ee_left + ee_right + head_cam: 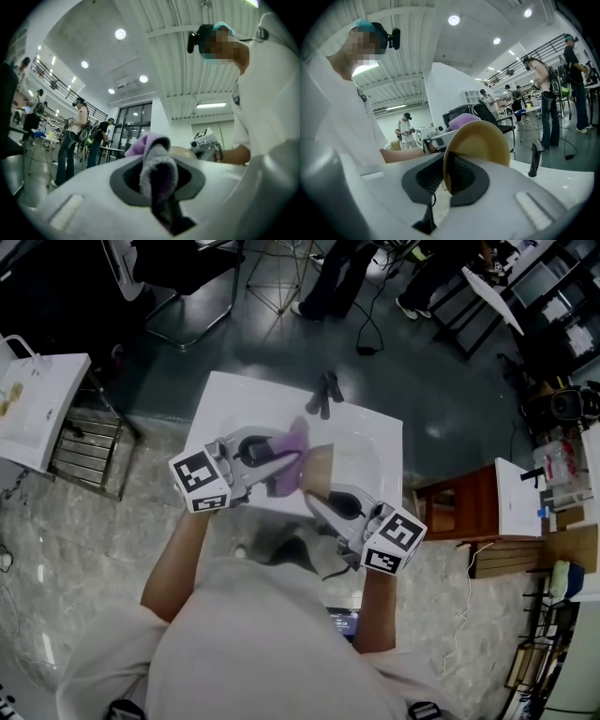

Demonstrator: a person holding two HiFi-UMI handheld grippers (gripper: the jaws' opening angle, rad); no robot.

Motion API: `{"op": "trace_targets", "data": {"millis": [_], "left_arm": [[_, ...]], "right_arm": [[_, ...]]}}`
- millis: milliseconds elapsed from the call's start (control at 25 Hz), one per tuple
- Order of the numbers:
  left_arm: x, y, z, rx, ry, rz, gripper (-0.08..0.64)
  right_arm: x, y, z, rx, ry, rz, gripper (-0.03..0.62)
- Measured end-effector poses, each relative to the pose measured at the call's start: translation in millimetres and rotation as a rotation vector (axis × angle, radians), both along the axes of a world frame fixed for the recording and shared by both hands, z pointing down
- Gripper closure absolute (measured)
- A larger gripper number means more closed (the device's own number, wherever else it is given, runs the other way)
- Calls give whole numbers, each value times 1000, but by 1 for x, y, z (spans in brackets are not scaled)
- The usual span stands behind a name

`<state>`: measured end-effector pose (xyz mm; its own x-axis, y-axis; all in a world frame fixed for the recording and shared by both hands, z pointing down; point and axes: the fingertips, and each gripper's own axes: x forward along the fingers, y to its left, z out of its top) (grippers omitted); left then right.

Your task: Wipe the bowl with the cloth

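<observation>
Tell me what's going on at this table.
A person holds a gripper in each hand over a white table. The left gripper is shut on a purple cloth, and the right gripper is shut on the rim of a tan bowl, held tipped on its edge. The cloth appears to be up against the bowl, so the wiping looks under way.

Round recessed ceiling lamps (120, 33) light the scene from above. Both gripper views bend and darken toward their corners; nearest surfaces blur. The glossy dark floor (441, 418) reflects softly.
</observation>
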<state>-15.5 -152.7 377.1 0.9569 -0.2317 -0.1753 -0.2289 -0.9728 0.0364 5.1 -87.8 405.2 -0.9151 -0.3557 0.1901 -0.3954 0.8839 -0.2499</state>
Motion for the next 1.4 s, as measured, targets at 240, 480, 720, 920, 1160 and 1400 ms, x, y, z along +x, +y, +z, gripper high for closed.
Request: {"op": "trace_targets", "data": {"millis": [240,480,720,920,1160,1400], "left_arm": [[6,-1,29,-53,-27,16,491],[10,14,41,-104,-16,60,489],[16,34,43,-106,-35,136,489],[18,44,31,-82,-53,150,489],[17,42,11,-9,-74,106,489],[20,27,-1,38,-80,57,489]], "right_arm": [[0,5,-5,-2,-5,-11,578],[3,3,-11,-8,-41,6,578],[7,-8,-22,-2,-75,57,578],[13,-15,-16,-3,-43,89,578],[17,-16,-7,-18,-33,97,578],[17,-9,-8,-9,-23,84,578]]}}
